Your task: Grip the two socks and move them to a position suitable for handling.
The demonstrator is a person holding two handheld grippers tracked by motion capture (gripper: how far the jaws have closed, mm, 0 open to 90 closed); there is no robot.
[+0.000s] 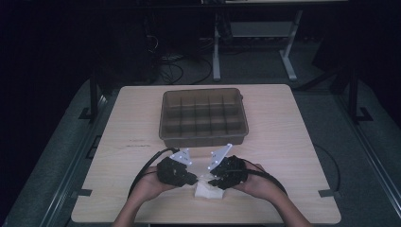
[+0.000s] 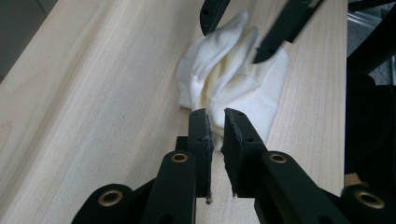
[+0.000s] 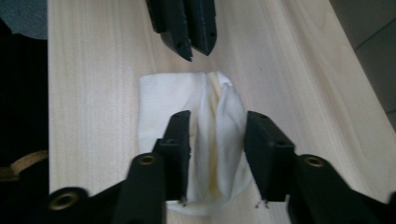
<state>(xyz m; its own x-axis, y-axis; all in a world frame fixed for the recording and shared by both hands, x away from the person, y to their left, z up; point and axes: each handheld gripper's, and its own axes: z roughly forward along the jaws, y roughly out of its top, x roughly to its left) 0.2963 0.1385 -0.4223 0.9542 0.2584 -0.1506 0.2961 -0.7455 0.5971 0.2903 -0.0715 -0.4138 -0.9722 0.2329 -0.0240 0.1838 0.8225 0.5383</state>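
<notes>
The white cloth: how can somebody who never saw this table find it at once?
Start from the light wooden table and its brown divided tray. Come toward the near edge, where two black tongs meet. The white cloth lies crumpled between them, the one pale, soft thing there.

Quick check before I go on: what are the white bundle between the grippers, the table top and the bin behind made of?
White bundle: soft woven or knit cloth, matte; it folds and puckers into ridges. Possibly a sock or rag, hard to tell.
Table top: pale wood or wood-look laminate, smooth satin, with long grain lines.
Bin: brown translucent plastic by the look, moulded dividers showing through its wall.
</notes>
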